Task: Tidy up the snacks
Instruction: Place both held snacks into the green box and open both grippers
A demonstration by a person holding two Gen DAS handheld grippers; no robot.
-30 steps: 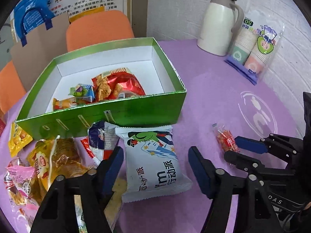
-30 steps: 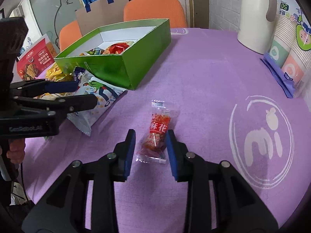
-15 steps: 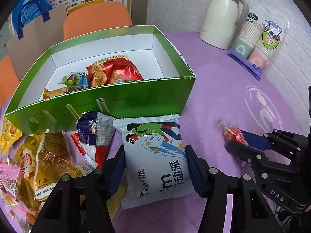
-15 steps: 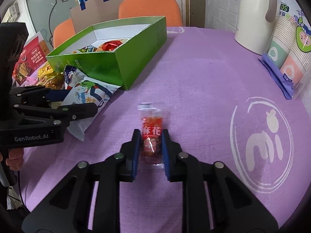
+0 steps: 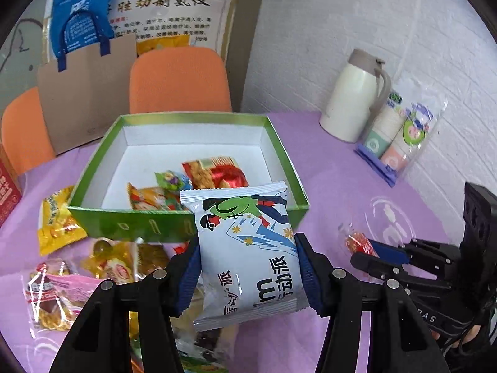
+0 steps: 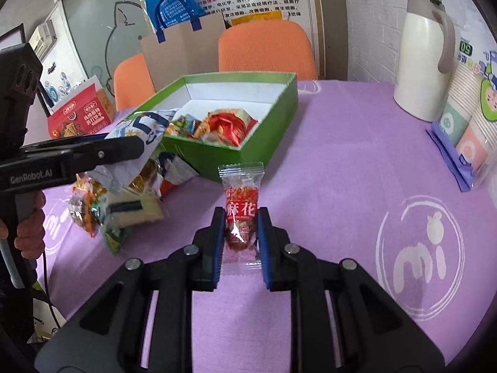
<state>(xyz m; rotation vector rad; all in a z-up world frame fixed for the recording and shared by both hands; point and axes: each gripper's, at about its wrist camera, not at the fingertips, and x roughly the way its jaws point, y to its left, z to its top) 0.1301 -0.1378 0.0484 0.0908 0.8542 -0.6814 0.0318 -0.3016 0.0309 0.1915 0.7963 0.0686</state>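
Left gripper (image 5: 247, 275) clamped on a white snack packet (image 5: 248, 248), blue pads pressed into both long edges; packet lifted off the purple tablecloth (image 5: 329, 168), tilted, top edge overlapping the near wall of the green box (image 5: 279, 143). Printed with a green cartoon runner, blue lightning streaks, orange stars and dark Chinese lettering; crimped seals top and bottom, slightly puffed. Right gripper (image 6: 239, 237) pinching a small clear-wrapped red twist snack (image 6: 240, 205), held upright, serrated top seal standing above the fingers, white characters on a red band, brown pieces visible below. Inside the box: a red foil bag (image 5: 222, 175), an orange packet and a small green one. Loose yellow, pink and gold packets heaped on the cloth left of the box front
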